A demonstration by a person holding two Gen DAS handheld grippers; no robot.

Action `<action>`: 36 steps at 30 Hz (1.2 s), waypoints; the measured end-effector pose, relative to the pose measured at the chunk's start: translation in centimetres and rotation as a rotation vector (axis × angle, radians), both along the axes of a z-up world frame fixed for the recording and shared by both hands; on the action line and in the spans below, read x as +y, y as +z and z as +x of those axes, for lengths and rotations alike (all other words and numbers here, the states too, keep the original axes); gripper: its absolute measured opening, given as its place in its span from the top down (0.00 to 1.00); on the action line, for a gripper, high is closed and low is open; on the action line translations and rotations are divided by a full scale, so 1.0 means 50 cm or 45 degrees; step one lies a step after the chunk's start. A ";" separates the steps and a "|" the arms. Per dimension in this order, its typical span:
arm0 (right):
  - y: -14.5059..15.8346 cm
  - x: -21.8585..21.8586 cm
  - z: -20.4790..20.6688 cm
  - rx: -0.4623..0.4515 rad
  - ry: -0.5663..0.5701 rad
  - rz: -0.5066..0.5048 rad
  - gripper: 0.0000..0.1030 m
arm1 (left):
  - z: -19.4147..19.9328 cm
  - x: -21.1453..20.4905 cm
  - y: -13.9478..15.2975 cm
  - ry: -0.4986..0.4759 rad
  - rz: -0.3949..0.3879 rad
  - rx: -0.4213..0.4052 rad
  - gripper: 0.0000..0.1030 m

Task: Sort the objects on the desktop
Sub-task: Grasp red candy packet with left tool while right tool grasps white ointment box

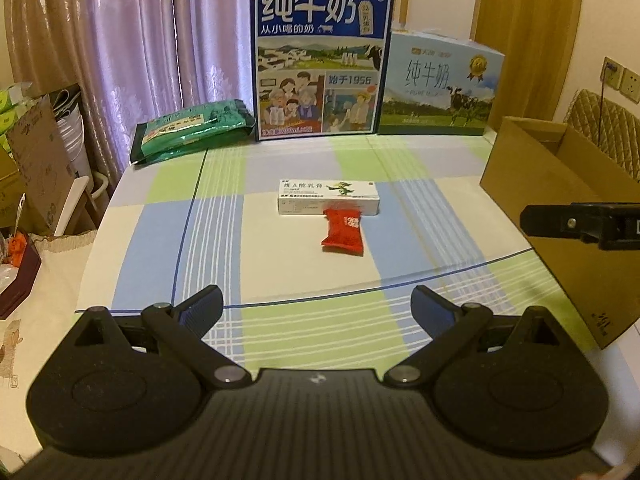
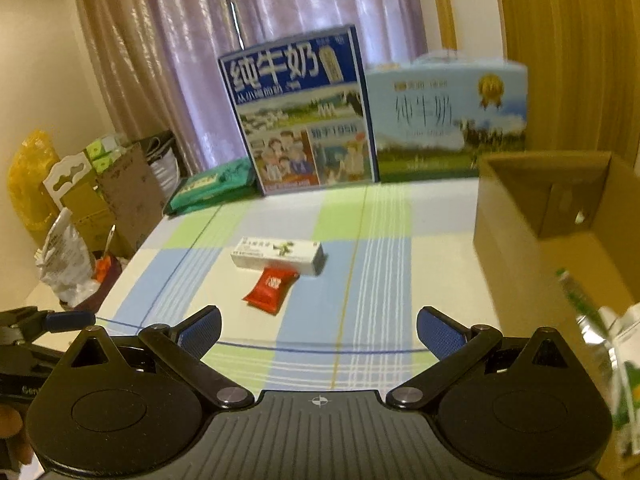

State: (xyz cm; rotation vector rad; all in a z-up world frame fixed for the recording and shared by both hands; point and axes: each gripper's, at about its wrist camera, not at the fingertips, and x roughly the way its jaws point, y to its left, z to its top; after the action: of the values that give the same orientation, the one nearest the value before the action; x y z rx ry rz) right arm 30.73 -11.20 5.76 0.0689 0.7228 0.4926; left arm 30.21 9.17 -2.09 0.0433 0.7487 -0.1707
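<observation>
Both my left tongs [image 1: 316, 308] and right tongs [image 2: 319, 332] hover spread wide, empty, above the table [image 1: 280, 168]. Ahead, well apart, lies the red packet [image 1: 344, 232], touching the white box [image 1: 329, 197]; carton [image 2: 560, 216] at right.
</observation>
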 end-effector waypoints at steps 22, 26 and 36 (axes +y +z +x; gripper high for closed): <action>-0.088 0.049 0.158 -0.078 0.026 -0.109 0.02 | 0.169 -0.033 -0.107 -0.088 -0.010 -0.017 0.09; -0.100 0.051 0.191 -0.031 0.005 -0.106 0.03 | 0.207 -0.040 -0.123 -0.077 -0.046 -0.012 0.14; -0.137 0.066 0.236 -0.017 0.048 -0.194 0.32 | 0.276 -0.066 -0.184 -0.118 0.005 0.041 0.37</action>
State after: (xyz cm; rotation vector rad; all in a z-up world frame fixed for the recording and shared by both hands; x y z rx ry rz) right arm 42.53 -7.92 -1.10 -0.0907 0.7474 0.4721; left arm 43.99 5.85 -11.29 0.0792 0.7793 -0.2589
